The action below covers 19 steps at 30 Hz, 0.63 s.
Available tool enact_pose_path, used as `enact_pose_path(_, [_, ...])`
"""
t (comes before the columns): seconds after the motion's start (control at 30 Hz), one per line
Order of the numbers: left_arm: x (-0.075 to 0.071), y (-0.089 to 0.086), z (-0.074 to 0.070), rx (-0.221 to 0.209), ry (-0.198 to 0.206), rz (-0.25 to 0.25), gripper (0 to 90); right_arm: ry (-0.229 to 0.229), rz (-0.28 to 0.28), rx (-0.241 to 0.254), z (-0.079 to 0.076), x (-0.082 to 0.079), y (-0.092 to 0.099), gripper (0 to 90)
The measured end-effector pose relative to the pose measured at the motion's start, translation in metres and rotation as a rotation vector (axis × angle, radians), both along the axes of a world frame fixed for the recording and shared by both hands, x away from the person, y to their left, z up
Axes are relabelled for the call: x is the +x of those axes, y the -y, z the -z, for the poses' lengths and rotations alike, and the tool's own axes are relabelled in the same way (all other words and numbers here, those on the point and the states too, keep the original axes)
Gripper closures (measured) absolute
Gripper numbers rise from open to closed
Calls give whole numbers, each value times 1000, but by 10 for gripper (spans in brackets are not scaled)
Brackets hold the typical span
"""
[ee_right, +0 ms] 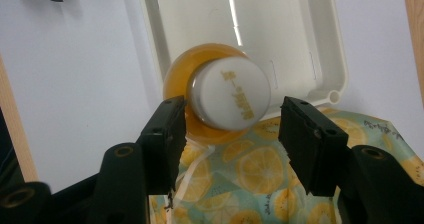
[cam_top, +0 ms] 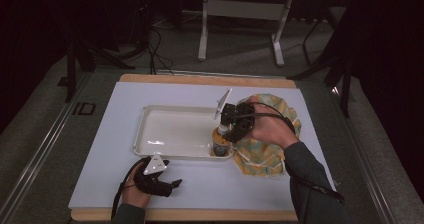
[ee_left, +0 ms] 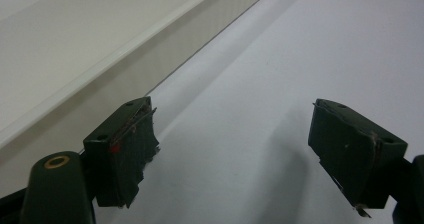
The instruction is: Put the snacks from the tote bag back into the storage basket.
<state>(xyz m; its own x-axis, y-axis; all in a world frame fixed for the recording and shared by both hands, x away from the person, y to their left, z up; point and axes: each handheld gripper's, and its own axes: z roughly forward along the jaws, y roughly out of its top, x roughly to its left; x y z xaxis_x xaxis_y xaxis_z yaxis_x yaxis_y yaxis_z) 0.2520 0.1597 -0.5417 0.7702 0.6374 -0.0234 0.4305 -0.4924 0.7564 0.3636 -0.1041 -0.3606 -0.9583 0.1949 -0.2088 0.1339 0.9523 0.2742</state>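
Note:
A small bottle (cam_top: pixel 220 143) of orange liquid with a white cap (ee_right: pixel 230 94) stands upright in the near right corner of the white tray (cam_top: pixel 175 131). My right gripper (cam_top: pixel 227 131) hovers just over it, pointing down. In the right gripper view its jaws (ee_right: pixel 232 111) stand open on either side of the cap, with a gap on the right side. A lemon-print cloth (cam_top: pixel 265 154) lies under that hand, right of the tray. My left gripper (cam_top: pixel 172 184) rests low over the white board near its front edge, open and empty (ee_left: pixel 235 134), with the tray wall (ee_left: pixel 150 54) beside it.
The white board (cam_top: pixel 225 184) sits on a wooden table whose edge (cam_top: pixel 200 215) runs along the front. The rest of the tray holds nothing. Table legs and cables stand on the dark floor beyond.

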Motion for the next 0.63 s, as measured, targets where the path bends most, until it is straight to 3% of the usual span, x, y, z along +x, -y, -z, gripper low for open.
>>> enact_pose_path(0.47, [1,1,0,4,-7,-12,191,-1,29,11,3,-6,28,438])
enact_pose_path(0.63, [2,2,1,19,-16,-25,190,29,64,84,9,-15,52,435])
